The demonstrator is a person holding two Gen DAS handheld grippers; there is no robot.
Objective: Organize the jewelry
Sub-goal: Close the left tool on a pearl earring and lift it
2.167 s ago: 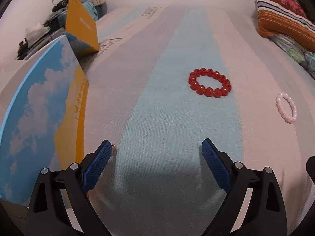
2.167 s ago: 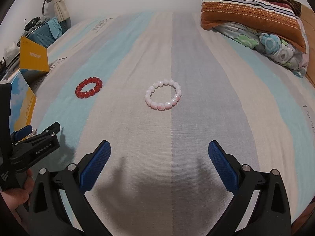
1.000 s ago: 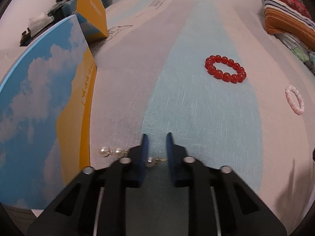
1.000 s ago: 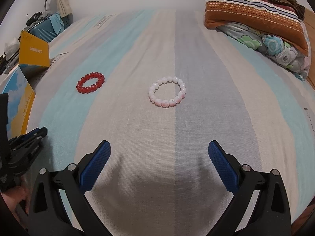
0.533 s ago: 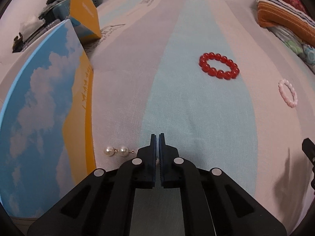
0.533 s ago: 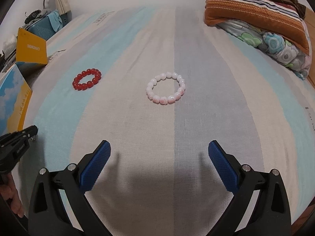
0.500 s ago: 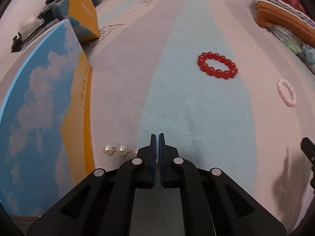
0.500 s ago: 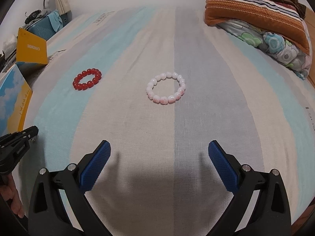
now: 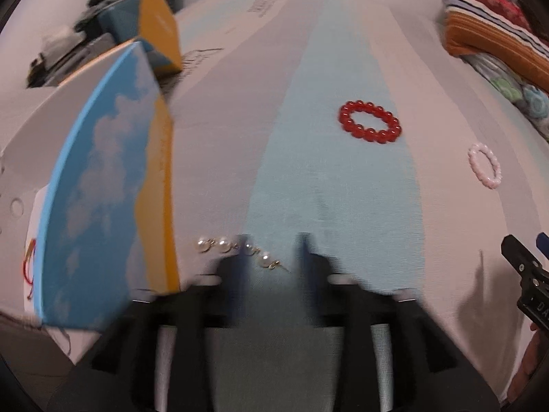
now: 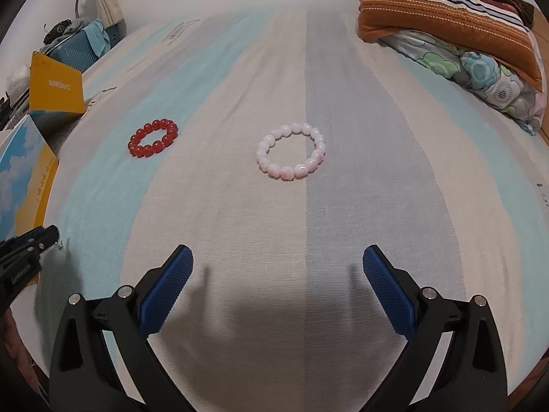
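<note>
Between parted left hand-held gripper (image 9: 272, 252) fingers, pearl earrings (image 9: 236, 249) strung left-to-right.

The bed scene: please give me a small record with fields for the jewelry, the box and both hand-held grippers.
surface: striped bedsheet
red bracelet: flat on the light blue stripe
pink bracelet: flat, to the right of the red one
pearl earrings: on the sheet beside the box, at the left fingertips
box: sky print, at the left edge
left hand-held gripper: open, blurred, holds nothing
right hand-held gripper: wide open, empty
</note>
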